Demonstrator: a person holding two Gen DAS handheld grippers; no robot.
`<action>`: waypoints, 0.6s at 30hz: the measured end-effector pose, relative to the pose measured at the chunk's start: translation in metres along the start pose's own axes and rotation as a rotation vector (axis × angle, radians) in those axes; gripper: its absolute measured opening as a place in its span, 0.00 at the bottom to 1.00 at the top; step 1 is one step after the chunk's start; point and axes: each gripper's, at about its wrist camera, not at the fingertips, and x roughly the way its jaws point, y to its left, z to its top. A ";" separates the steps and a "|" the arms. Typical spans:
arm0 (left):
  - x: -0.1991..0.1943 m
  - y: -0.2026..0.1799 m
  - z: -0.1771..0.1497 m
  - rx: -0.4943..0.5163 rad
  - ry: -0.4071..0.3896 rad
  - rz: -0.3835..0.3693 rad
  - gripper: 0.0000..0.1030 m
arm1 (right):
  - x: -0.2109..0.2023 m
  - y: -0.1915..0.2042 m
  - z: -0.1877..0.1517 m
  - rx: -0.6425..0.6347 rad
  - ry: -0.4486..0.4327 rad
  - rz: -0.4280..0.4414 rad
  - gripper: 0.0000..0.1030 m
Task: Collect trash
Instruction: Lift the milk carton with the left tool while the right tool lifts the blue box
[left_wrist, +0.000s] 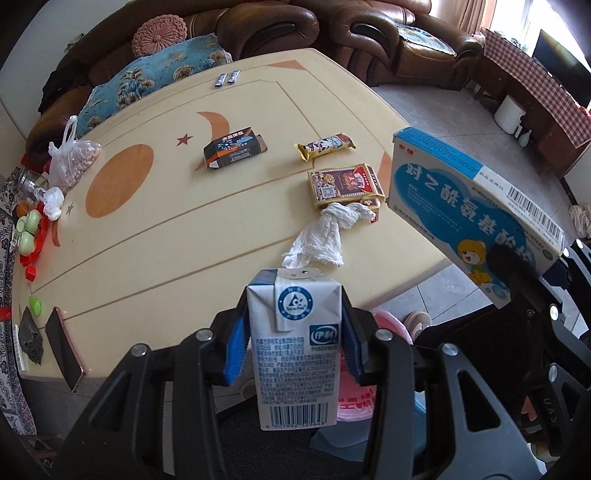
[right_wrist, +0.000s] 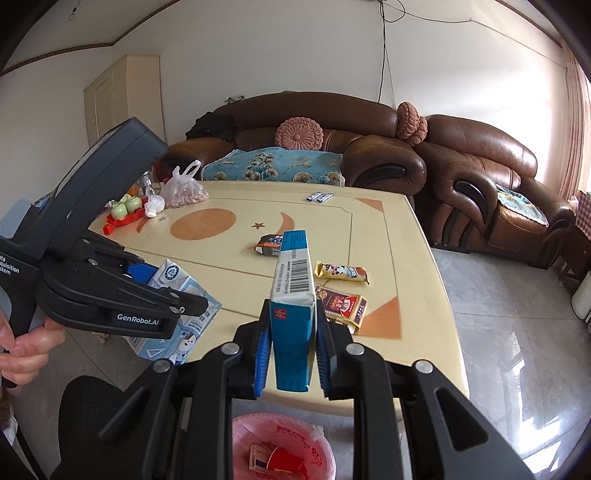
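My left gripper (left_wrist: 293, 332) is shut on a white and blue milk carton (left_wrist: 295, 347), held above the table's near edge; the carton also shows in the right wrist view (right_wrist: 173, 280). My right gripper (right_wrist: 291, 332) is shut on a blue medicine box (right_wrist: 293, 291), also seen at the right of the left wrist view (left_wrist: 476, 210). Under both is a bin with a pink bag (right_wrist: 284, 446) holding a red cup and a small box. On the table lie a crumpled tissue (left_wrist: 328, 232), a red card pack (left_wrist: 343, 182), a snack bar wrapper (left_wrist: 325, 144) and a black box (left_wrist: 234, 147).
The cream table (left_wrist: 155, 236) also holds a bag of nuts (left_wrist: 74, 158), green toy pieces (left_wrist: 27, 229), a phone (left_wrist: 64, 347) and two small sachets (left_wrist: 227, 78). A brown sofa (right_wrist: 369, 147) stands behind. A black chair (right_wrist: 88, 417) is at lower left.
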 end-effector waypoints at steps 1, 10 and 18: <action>0.000 -0.003 -0.006 0.000 -0.002 -0.002 0.41 | -0.005 0.002 -0.005 -0.005 0.004 0.000 0.21; 0.008 -0.023 -0.059 -0.043 -0.017 -0.023 0.41 | -0.032 0.018 -0.050 -0.059 0.071 0.014 0.21; 0.023 -0.044 -0.099 -0.052 -0.008 -0.054 0.41 | -0.028 0.026 -0.089 -0.075 0.164 0.028 0.21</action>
